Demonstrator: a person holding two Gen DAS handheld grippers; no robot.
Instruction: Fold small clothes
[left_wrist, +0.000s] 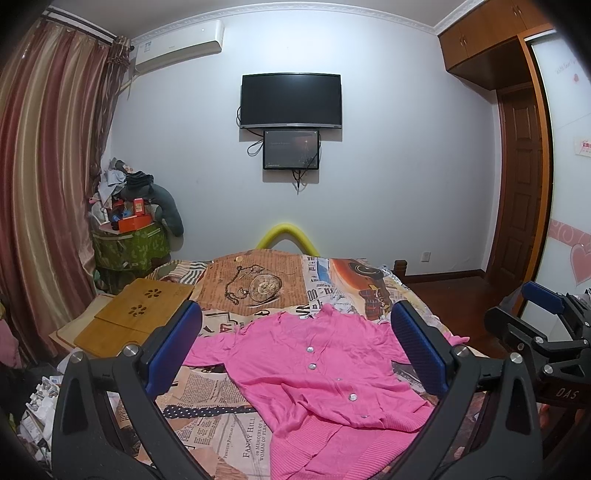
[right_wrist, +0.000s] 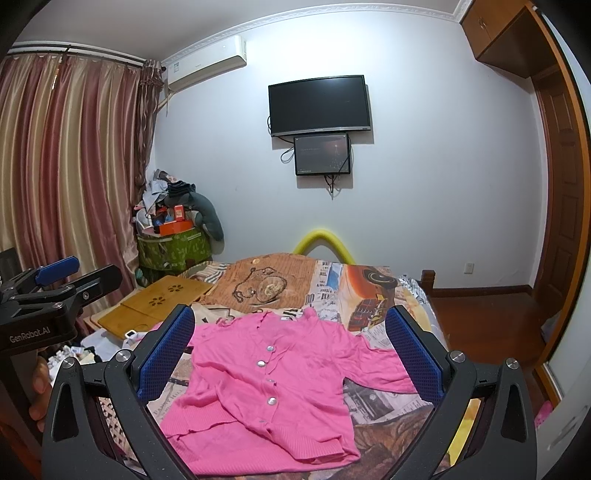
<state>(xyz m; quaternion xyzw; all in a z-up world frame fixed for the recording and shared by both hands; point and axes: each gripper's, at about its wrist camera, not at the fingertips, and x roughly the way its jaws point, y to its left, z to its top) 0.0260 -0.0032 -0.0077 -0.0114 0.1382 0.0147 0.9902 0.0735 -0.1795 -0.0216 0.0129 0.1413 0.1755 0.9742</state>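
Observation:
A small pink buttoned cardigan (left_wrist: 314, 376) (right_wrist: 266, 384) lies spread face up on the bed, hem toward me, collar toward the far wall, sleeves out to both sides. My left gripper (left_wrist: 295, 347) hovers above its hem, open wide, nothing between the blue pads. My right gripper (right_wrist: 291, 350) hangs over the cardigan just the same, open and empty. The other gripper shows at each view's edge: the right one (left_wrist: 543, 332) and the left one (right_wrist: 55, 284).
The bed has a patchwork newspaper-print cover (left_wrist: 258, 288). A bamboo lap tray (left_wrist: 136, 317) rests on its left side. A heap of boxes and clothes (left_wrist: 129, 221) stands by the curtain. Wooden floor (right_wrist: 487, 325) and a wardrobe lie to the right.

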